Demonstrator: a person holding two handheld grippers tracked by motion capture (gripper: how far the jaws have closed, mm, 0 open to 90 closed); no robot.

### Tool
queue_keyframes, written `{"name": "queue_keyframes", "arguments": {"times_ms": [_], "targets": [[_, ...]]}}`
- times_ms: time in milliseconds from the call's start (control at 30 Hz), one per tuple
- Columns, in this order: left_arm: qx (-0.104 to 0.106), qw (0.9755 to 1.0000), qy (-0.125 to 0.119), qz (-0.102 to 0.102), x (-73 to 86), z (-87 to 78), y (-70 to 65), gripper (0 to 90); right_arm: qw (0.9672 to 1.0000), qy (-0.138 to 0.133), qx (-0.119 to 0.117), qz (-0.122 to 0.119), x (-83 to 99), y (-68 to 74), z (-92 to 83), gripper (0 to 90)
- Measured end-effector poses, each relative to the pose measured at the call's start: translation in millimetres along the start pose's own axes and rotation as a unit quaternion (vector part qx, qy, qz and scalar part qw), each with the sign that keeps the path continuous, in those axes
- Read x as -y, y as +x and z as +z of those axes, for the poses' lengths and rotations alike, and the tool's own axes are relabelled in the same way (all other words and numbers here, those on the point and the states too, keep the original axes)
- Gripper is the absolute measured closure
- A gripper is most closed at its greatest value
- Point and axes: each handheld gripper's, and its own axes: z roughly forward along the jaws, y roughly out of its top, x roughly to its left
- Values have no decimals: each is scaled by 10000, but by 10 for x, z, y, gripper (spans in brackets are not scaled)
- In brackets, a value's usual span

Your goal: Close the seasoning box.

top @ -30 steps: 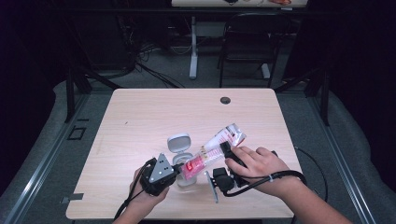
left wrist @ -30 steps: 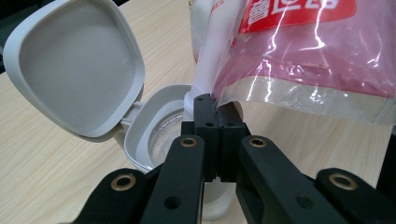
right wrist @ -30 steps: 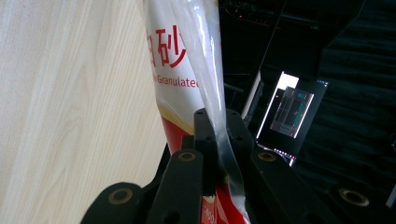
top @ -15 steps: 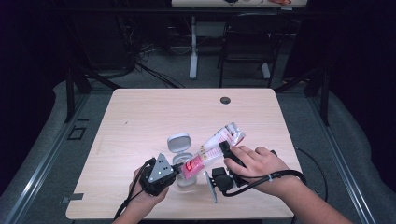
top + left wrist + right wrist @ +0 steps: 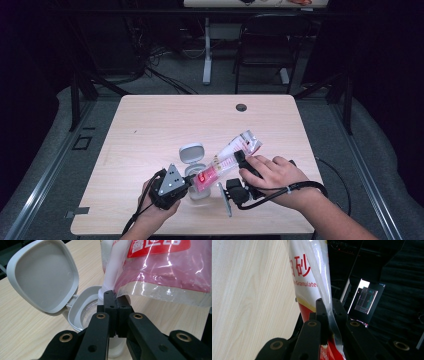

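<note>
Sugar bag (image 5: 227,159) is tilted over the small white jar (image 5: 199,186) near the front edge of the table (image 5: 150,130), with its lower corner at the jar's mouth. The left gripper (image 5: 115,302) has its jaws together on this lower corner of the bag, just above the jar, and the jar's grey lid (image 5: 42,275) stands flipped open behind. The right gripper (image 5: 327,312) is clamped on the bag's clear edge higher up, the hand (image 5: 272,175) lying over the bag. I judge the pouring step is in hand; next the bag must be raised more steeply, with the corner kept over the opening
</note>
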Motion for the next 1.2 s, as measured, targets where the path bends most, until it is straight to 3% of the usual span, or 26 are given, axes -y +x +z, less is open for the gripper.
{"name": "queue_keyframes", "arguments": {"times_ms": [1200], "targets": [[62, 10000, -23, -24, -7, -27, -24, 900, 10000, -25, 67, 16, -4, -40, -29, 867]]}}
